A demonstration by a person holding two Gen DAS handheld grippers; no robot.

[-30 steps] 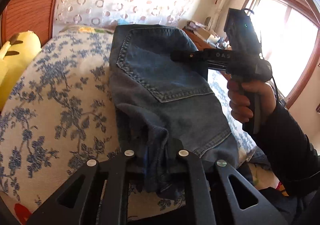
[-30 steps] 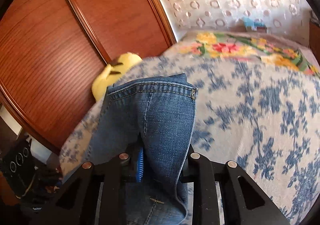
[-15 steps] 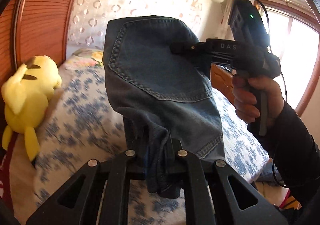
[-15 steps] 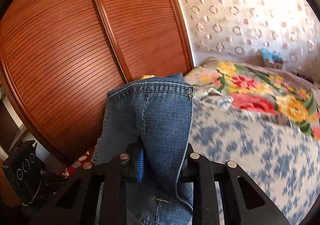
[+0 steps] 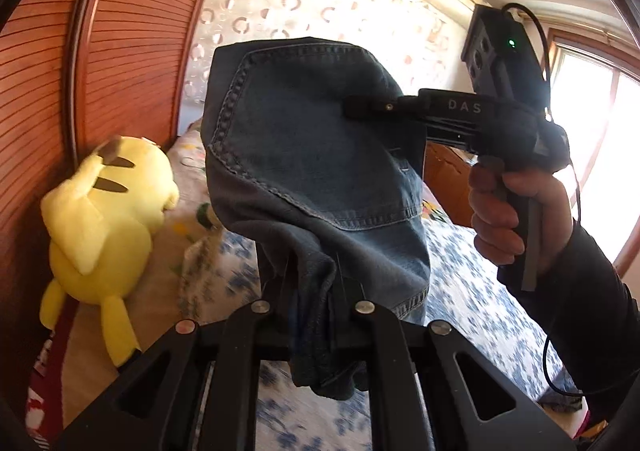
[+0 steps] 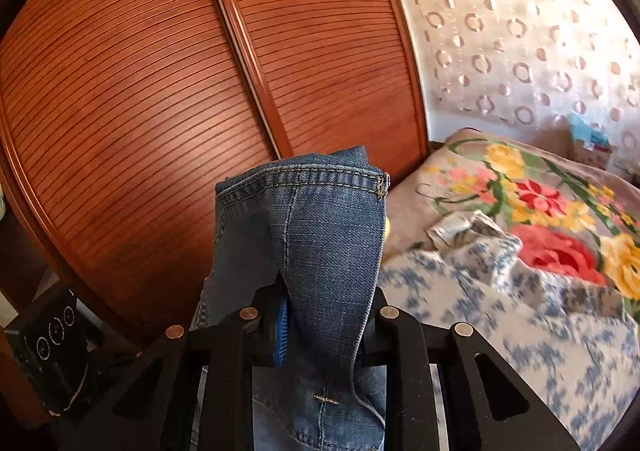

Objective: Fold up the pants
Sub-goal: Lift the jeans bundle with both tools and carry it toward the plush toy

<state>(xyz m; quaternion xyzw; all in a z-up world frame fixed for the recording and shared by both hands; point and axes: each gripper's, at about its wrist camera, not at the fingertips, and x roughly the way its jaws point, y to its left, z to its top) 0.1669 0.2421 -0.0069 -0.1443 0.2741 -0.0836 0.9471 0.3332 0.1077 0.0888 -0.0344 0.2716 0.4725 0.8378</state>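
Note:
The blue jeans (image 5: 312,155) hang in the air above the bed, back pocket facing the left wrist camera. My left gripper (image 5: 312,315) is shut on a bunched fold of denim at the bottom of that view. Further right, a hand (image 5: 516,211) holds my right gripper (image 5: 356,109), whose black finger lies across the pocket area. In the right wrist view the jeans (image 6: 328,235) stand up between the jaws with the waistband on top. The right gripper (image 6: 324,315) is shut on that thick fold, and a blue pad shows beside the cloth.
A bed with a blue-flowered cover (image 6: 520,331) and a bright floral blanket (image 6: 540,203) lies below. A yellow plush toy (image 5: 100,211) leans against the wooden slatted wardrobe doors (image 6: 160,91). A window (image 5: 600,111) is at the right. A black box (image 6: 44,351) sits low by the doors.
Both grippers have risen with the jeans, lifting them off the bed cover. The views now take in more of the wardrobe and wall, and the plush toy has come fully into sight.

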